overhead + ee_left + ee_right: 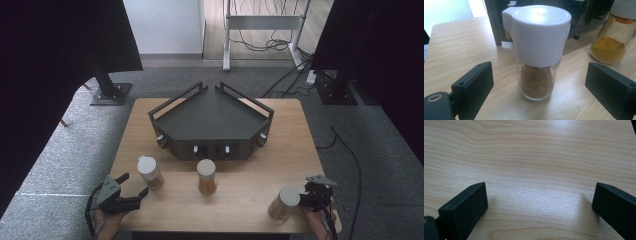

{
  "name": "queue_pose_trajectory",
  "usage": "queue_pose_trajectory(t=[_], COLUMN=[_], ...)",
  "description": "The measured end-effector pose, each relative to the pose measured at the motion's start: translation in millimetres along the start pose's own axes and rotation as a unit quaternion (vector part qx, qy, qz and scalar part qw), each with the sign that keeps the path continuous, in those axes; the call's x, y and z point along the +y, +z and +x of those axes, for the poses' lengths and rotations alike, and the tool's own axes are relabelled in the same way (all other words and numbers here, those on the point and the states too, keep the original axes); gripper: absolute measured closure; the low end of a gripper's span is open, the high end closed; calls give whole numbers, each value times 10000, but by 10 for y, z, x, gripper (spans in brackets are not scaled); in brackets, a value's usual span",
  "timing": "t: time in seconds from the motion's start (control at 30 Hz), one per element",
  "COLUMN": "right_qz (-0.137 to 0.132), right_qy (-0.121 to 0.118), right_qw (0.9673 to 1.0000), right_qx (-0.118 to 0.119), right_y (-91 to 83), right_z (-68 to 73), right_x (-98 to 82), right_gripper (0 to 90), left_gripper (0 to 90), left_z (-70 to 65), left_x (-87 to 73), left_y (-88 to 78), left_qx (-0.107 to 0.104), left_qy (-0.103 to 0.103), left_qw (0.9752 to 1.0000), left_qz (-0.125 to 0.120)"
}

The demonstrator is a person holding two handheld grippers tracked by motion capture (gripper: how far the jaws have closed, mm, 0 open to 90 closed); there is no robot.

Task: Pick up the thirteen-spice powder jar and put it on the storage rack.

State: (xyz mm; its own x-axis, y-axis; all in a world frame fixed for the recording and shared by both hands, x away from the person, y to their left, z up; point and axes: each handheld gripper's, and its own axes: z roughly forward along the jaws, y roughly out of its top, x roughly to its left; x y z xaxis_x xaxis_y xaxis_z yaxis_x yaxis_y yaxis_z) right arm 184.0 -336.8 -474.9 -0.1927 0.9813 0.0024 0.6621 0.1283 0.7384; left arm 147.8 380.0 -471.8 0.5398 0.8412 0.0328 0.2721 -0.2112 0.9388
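Black jaws of the left gripper (539, 85) stand spread wide on either side of a spice jar (537, 50) with a white flip-cap lid and brown powder inside, standing upright on the tabletop (464, 42) at its front left, touching neither jaw. Just beyond it to one side stands a second jar (611, 42) of yellow spice, in front of the dark corner shelf (212, 120). At the front right, the right gripper (539, 202) is likewise released over bare wood, beside a third jar (284, 204). My worry: the lid is wider than the glass, so a high grip could slip or tip the jar toward its neighbour.
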Motion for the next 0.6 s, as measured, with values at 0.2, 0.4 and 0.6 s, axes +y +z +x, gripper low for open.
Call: queue_pose_trajectory(t=[0.2, 0.4, 0.6], right_qz=[0, -1, -1], right_qy=[3, 3, 3], right_qw=[10000, 10000, 10000], right_qx=[-2, -2, -2], right_y=[-1, -1, -1], right_z=[1, 1, 1], right_x=[-1, -1, -1], right_gripper=[0, 0, 0], left_gripper=[81, 80, 80], left_z=[3, 0, 12], left_x=[-13, -1, 1], left_y=[-5, 10, 36], left_qx=[-26, 16, -11], left_qy=[-3, -2, -32], left_qw=[9999, 9997, 9996], left_qz=[-171, -229, -289])
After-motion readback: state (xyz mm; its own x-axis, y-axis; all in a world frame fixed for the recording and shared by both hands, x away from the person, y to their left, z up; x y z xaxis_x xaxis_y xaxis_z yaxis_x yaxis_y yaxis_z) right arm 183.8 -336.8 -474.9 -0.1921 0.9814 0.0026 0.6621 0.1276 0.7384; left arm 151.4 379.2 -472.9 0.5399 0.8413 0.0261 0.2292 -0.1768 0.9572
